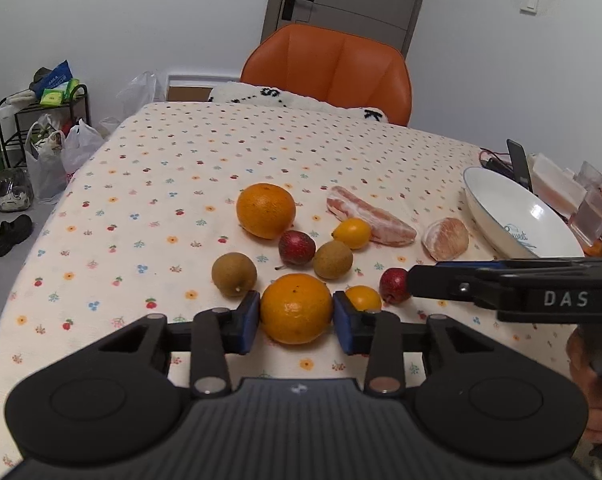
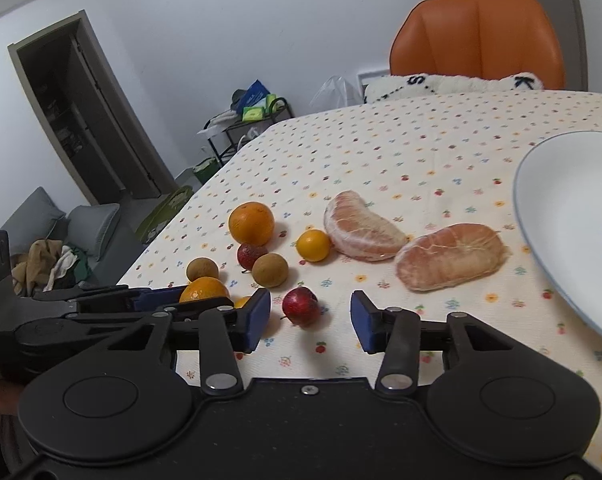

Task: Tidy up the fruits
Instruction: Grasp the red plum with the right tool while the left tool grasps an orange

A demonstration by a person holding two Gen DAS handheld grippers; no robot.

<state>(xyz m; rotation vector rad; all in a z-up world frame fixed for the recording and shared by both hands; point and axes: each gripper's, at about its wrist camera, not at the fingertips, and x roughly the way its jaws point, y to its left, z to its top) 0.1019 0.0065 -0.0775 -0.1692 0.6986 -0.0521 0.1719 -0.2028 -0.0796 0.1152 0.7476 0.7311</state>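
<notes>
Two oranges lie on the surface, left of the plate. The near orange sits between the left gripper's pads, which pinch its sides; the far orange lies behind it. Two pomelo segments rest just left of the plate. The right gripper, jaws spread, brackets a red fruit without touching it.

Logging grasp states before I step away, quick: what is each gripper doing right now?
Left gripper: shut on the near orange, a pad on each side.
Right gripper: open, holding nothing; a red fruit lies between its fingers.
</notes>
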